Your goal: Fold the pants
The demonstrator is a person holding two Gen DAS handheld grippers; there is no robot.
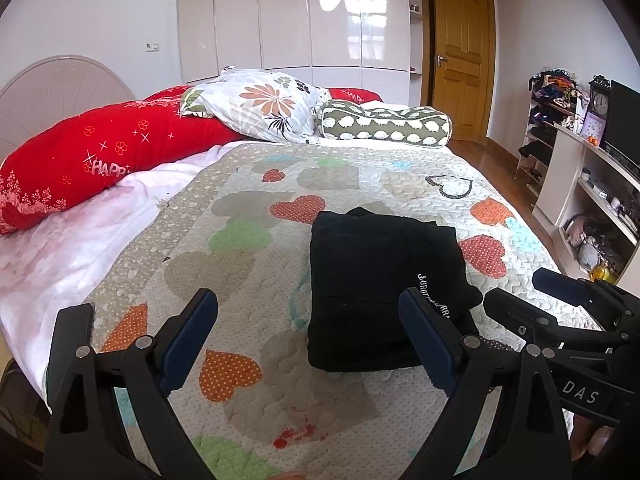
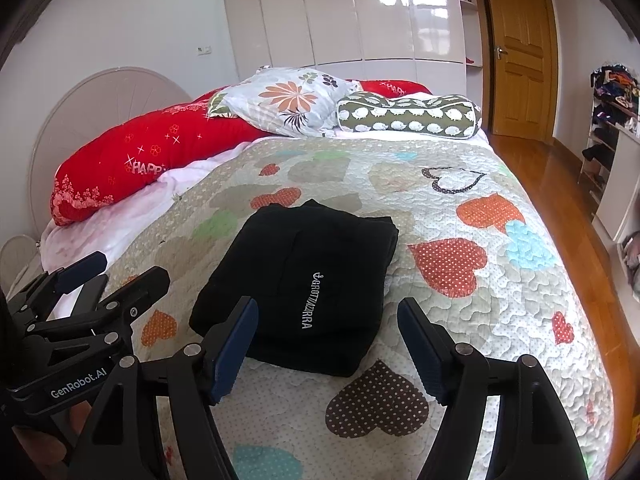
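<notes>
The black pants (image 1: pixel 380 284) lie folded into a compact rectangle on the heart-patterned quilt (image 1: pixel 248 264), white lettering on top. They also show in the right wrist view (image 2: pixel 304 280). My left gripper (image 1: pixel 308 332) is open and empty, held above the quilt just in front of the pants' near left corner. My right gripper (image 2: pixel 326 340) is open and empty, held just above the pants' near edge. The right gripper also shows at the right of the left wrist view (image 1: pixel 560 300), and the left gripper at the left of the right wrist view (image 2: pixel 92 276).
A red pillow (image 1: pixel 100 156), a floral pillow (image 1: pixel 264 108) and a green bolster (image 1: pixel 384 124) lie at the bed's head. A wooden door (image 1: pixel 460 56) and white wardrobes (image 1: pixel 296 16) stand behind. Shelves with clutter (image 1: pixel 592 184) line the right wall beside the wooden floor (image 2: pixel 560 200).
</notes>
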